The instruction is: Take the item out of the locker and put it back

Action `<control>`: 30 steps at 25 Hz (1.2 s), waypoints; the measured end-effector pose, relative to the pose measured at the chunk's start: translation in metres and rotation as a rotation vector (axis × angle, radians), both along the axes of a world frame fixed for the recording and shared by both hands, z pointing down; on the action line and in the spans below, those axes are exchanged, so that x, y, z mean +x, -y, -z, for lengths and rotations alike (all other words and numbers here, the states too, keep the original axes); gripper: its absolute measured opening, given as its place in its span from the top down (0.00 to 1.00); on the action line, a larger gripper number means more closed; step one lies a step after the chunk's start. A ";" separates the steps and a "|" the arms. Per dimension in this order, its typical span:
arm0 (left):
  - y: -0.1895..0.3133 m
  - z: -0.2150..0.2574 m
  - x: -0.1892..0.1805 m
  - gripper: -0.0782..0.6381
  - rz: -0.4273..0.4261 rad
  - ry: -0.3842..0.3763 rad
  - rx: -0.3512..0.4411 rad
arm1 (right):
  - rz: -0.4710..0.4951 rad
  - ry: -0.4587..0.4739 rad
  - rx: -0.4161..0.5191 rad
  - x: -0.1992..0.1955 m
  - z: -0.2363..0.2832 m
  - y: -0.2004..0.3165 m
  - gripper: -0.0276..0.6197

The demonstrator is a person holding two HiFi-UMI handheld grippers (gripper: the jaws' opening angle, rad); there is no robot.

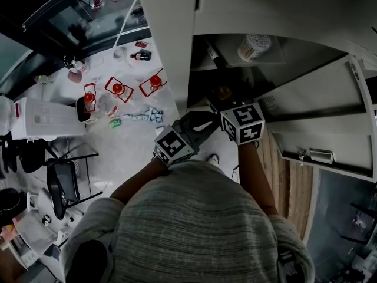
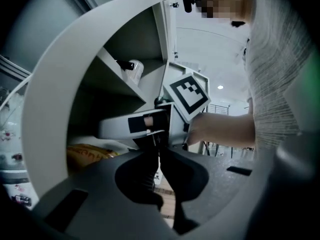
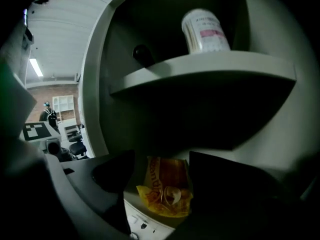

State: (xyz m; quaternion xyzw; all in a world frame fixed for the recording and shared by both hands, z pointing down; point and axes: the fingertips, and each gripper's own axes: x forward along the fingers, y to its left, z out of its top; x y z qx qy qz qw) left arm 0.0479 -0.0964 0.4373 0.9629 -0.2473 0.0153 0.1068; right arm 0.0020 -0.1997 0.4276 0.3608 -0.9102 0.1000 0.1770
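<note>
Head view: locker (image 1: 330, 87) stands open, jar (image 1: 254, 45) alone on the upper shelf. Left gripper view: left tool (image 2: 159, 159) pinched together, holding nothing. Right gripper view: right tool (image 3: 161, 176) spread wide around the yellow packet (image 3: 165, 186), which lies on the lower shelf near its front edge, pads clear of it. Risk: a shallow close would likely catch only crinkly film, and the packet slips off the edge

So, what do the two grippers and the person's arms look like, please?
Both the left gripper and the right gripper have a grey body and two black jaws. Each carries a cube with black-and-white square markers. The person wears a grey, finely striped top; its sleeves leave the forearms bare.
</note>
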 end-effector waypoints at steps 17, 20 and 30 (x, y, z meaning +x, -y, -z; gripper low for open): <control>-0.017 -0.016 -0.013 0.88 -0.117 0.029 0.003 | 0.012 -0.108 -0.092 -0.005 -0.054 0.012 0.46; -0.029 -0.022 -0.009 0.88 -0.195 0.032 -0.014 | 0.000 -0.113 -0.117 -0.005 -0.059 0.014 0.46; -0.042 -0.016 0.007 0.88 -0.288 0.036 0.002 | 0.007 -0.210 -0.209 -0.007 -0.074 0.016 0.49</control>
